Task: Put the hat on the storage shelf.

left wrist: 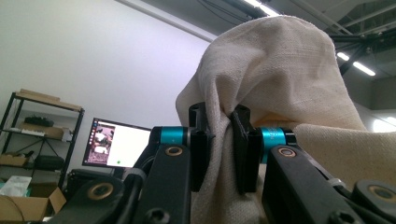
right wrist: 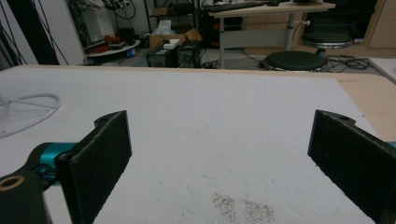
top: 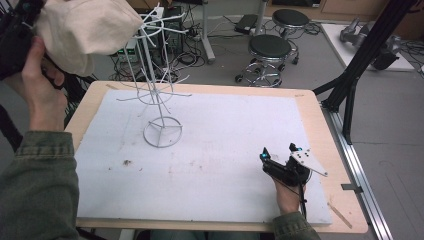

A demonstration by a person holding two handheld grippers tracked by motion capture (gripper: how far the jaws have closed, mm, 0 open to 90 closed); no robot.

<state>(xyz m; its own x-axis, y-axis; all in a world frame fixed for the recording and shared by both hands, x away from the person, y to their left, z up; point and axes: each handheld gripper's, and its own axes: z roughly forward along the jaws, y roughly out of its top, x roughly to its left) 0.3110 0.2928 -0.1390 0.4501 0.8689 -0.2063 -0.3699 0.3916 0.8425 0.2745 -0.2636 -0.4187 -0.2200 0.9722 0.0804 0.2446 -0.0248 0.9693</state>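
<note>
High view: left tool point(top: 17, 30) sits up at far left, above the tabletop edge, w/ a cream-coloured soft fabric hat point(top: 87, 30) bunched at its tip. Hat hangs in the air just beside the top of the white wire rack w/ a ring base and spoke-like arms point(top: 156, 75), overlapping its upper prongs as seen from here; can't tell if it touches them. Likely reason for the height: hat has to clear the prongs to be hooked on or lifted off, which of the two I can't say.

Left gripper view: jaws are clamped on a fold of the hat point(left wrist: 280, 79), cloth pinched narrow between the pads, rest draping over and to the right. Grip on a fold rather than the crown prob. keeps the opening free.

Left hand point(top: 42, 85) is raised, wrist bent back, olive green sleeve below it, tool pointing toward the rack.

Right tool point(top: 285, 160) rests low on the white foam-like mat covering the tabletop point(top: 225, 140), near right, well apart from rack. Right gripper view: its jaws stand wide apart, nothing between them, just mat w/ a few brown crumbs point(right wrist: 243, 205). Looks parked, out of the way.
</note>
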